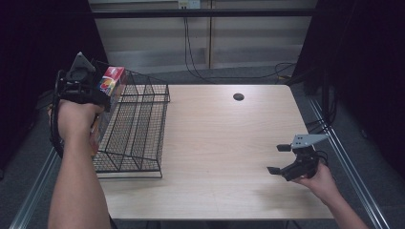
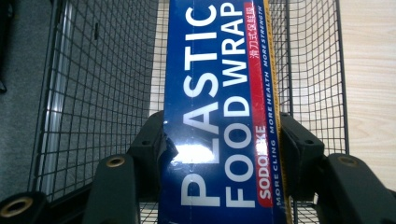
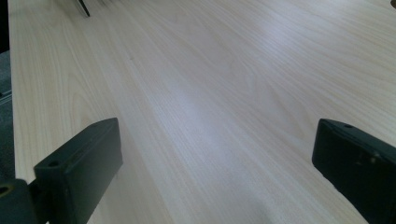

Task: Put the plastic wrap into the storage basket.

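The surface (image 1: 224,143) is pale wood, and a black wire basket (image 1: 138,129) stands on its left part. Above the left side of the basket the left tongs (image 2: 219,154) are clamped on a long blue box of plastic food wrap (image 2: 219,93). The long axis of the box runs straight forward from the tongs, over the basket below. The right tongs (image 1: 279,159) rest far to the right, jaws wide apart and holding nothing.

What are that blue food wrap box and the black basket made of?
The food wrap box looks like glossy printed cardboard: sharp folded edges and a light glare on its blue face. The basket seems to be thin metal wire with a dark coating: an open grid you can see through.
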Demonstrator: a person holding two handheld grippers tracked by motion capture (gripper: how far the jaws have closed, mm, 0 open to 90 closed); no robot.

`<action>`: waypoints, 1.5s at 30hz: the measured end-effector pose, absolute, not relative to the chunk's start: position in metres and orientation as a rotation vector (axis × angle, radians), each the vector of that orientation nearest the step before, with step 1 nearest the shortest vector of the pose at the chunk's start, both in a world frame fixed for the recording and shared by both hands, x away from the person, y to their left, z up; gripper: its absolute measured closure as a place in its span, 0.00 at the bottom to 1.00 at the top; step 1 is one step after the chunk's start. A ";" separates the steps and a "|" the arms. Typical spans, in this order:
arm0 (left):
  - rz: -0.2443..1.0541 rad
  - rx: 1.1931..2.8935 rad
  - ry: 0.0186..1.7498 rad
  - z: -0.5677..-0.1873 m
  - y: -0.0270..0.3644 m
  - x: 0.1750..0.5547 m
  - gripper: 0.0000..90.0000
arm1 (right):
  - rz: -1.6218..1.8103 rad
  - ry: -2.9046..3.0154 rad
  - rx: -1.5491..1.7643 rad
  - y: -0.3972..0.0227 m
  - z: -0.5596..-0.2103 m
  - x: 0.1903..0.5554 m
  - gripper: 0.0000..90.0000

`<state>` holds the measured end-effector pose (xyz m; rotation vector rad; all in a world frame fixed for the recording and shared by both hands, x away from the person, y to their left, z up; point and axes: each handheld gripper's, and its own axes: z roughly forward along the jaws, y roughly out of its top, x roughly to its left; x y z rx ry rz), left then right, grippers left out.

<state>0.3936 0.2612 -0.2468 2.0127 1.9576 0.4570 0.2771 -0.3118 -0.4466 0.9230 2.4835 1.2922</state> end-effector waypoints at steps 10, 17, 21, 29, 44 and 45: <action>0.460 2.023 2.007 -0.256 0.264 0.394 0.49 | 1.294 2.489 0.917 -0.311 -0.446 0.277 0.02; 0.443 2.026 2.025 -0.262 0.263 0.395 0.49 | 1.287 2.487 0.915 -0.311 -0.446 0.276 0.02; 0.430 2.038 2.035 -0.265 0.263 0.395 0.49 | 1.290 2.487 0.911 -0.311 -0.447 0.276 0.02; 0.407 2.047 2.033 -0.267 0.265 0.395 0.49 | 1.286 2.489 0.911 -0.311 -0.447 0.276 0.02; 0.356 2.044 2.045 -0.272 0.266 0.396 0.48 | 1.285 2.489 0.912 -0.310 -0.447 0.277 0.02; 0.356 2.044 2.045 -0.272 0.266 0.396 0.48 | 1.285 2.489 0.912 -0.310 -0.447 0.277 0.02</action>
